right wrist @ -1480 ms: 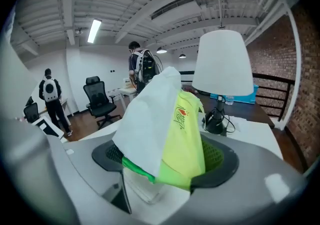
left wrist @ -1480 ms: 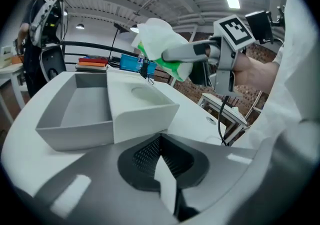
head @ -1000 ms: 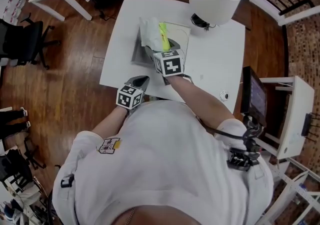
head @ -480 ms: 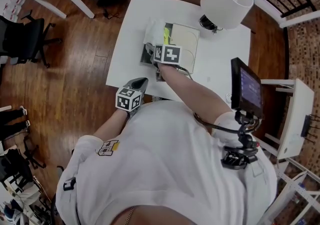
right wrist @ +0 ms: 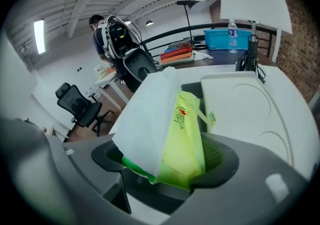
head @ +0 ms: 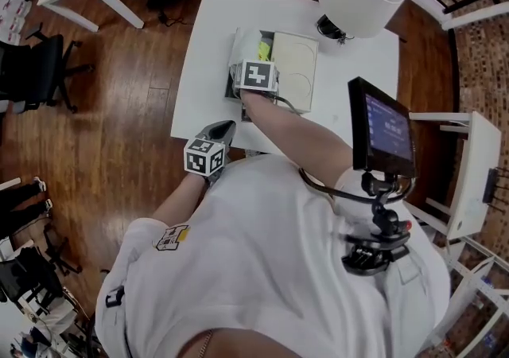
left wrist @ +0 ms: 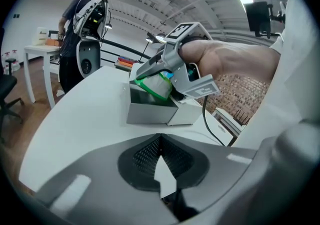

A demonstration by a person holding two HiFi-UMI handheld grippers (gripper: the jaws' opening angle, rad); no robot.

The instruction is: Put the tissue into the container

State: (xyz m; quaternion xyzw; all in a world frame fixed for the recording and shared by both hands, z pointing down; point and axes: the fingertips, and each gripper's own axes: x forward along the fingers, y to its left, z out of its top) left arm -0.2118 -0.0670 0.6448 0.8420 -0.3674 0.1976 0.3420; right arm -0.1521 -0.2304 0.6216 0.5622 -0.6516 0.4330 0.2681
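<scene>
Hovering over the open container [head: 232, 87] in the head view, the right gripper [head: 254, 70] has the tissue pack [head: 263, 50] sticking out past its tip. The left gripper [head: 210, 154] sits well behind it, at the near edge of the table [head: 199, 46].

From the left gripper view, that gripper's own jaws are pressed together with nothing between them. Ahead of them the pack hangs from the right gripper, its lower end just inside the box walls.

In the right gripper view the jaws are clenched on the green-yellow pack, a white sheet rising from its left face. The dark box interior lies just beyond, the flipped-open lid [right wrist: 245, 104] to the right.

Doing this well likely means sinking the pack straight down until it rests on the box floor. The loose sheet should stay clear of the rim, and the jaws should part only then.
</scene>
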